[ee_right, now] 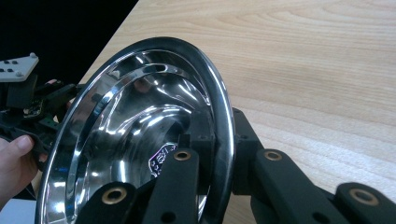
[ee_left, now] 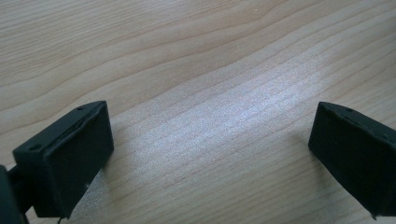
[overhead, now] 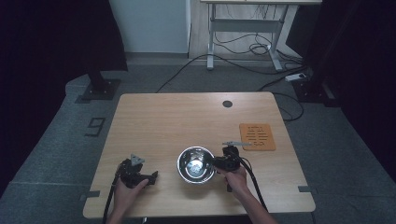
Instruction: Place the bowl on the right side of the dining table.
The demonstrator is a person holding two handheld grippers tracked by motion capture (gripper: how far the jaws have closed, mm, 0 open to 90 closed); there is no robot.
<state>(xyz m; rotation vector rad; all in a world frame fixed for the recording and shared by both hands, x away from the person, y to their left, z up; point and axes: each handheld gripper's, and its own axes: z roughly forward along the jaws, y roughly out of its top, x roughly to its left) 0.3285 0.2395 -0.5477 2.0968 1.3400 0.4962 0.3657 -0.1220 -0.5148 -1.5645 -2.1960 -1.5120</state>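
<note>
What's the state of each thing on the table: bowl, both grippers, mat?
steel bowl: upright on the table, rim clamped at its right side.
right gripper: shut on the steel bowl's rim, one jaw inside, one outside.
left gripper: open, nothing between the jaws, over bare table.
orange mat: flat, apart from the bowl, untouched.

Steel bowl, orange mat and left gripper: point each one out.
Steel bowl (overhead: 196, 164), high view, on its shiny inner floor.
Orange mat (overhead: 257, 136), high view, at its middle.
Left gripper (ee_left: 210, 154), left gripper view, midway between the tips of its open jaws, over bare wood.
</note>
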